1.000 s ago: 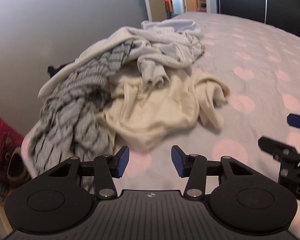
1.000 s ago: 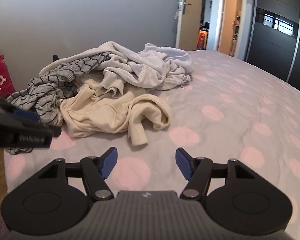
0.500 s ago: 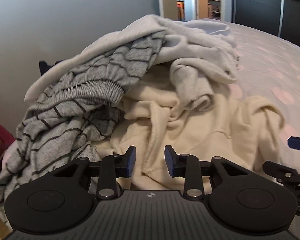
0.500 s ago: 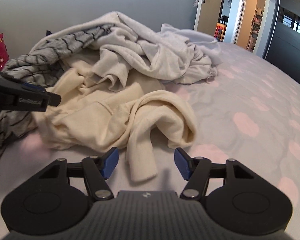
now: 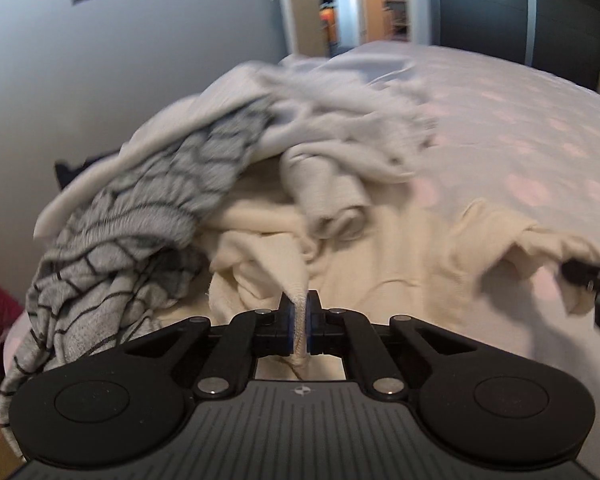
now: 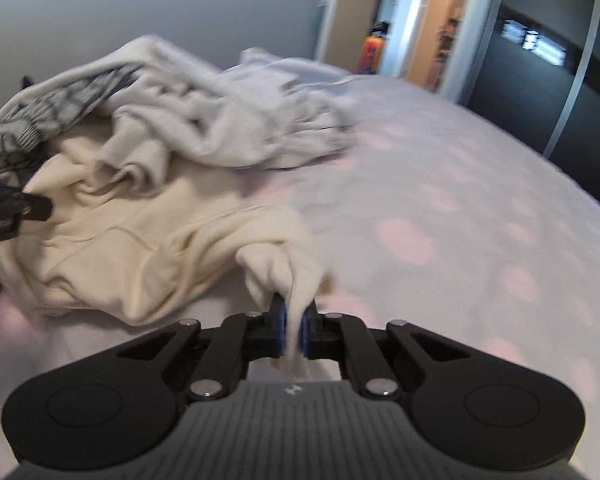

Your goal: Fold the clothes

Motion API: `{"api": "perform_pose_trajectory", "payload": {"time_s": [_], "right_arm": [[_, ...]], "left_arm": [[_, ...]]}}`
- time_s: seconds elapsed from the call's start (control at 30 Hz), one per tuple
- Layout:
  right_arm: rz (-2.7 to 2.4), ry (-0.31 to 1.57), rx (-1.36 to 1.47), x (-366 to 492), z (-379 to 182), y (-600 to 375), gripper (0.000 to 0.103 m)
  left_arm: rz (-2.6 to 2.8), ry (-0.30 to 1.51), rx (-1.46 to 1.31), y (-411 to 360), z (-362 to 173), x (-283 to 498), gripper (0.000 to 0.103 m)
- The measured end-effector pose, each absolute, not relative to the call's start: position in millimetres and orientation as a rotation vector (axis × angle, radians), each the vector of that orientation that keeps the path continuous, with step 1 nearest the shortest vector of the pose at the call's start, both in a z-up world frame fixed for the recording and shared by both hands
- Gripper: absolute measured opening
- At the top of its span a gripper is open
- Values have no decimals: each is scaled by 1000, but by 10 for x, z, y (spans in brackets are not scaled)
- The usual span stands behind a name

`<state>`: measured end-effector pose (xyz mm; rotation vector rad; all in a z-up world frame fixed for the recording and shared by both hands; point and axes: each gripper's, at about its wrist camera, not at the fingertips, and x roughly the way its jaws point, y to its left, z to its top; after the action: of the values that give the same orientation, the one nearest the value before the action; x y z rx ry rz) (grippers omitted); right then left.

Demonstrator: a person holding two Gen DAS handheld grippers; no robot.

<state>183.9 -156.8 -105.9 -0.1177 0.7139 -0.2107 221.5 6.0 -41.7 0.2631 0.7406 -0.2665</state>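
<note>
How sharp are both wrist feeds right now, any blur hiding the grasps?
Left wrist view: clothes pile motion-smeared, left gripper crisp, shut on the cream sweater. Right wrist view: background equally smeared, right gripper sharp, clamping cream fabric.

Soft, even indoor light — both fisheye views motion-blurred, worst across the clothes pile [image 5: 300,152] and doorway [image 6: 452,40], edges bowed.

My cream knit sweater [image 5: 400,264] lies on the spotted bedsheet [image 6: 460,208]; grey striped sweater [image 5: 112,248] left; white garments [image 5: 340,120] behind.
</note>
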Motion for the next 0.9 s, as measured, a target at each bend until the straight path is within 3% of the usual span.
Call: {"api": "perform_pose_trajectory", "payload": {"time_s": [0.5, 0.9], "right_arm": [[-699, 527, -147, -103, -124, -2474, 8], [-540, 753, -129, -854, -163, -2560, 10]], "left_arm": [[-609, 576, 328, -411, 257, 404, 2], [-931, 619, 378, -1050, 116, -626, 3]]}}
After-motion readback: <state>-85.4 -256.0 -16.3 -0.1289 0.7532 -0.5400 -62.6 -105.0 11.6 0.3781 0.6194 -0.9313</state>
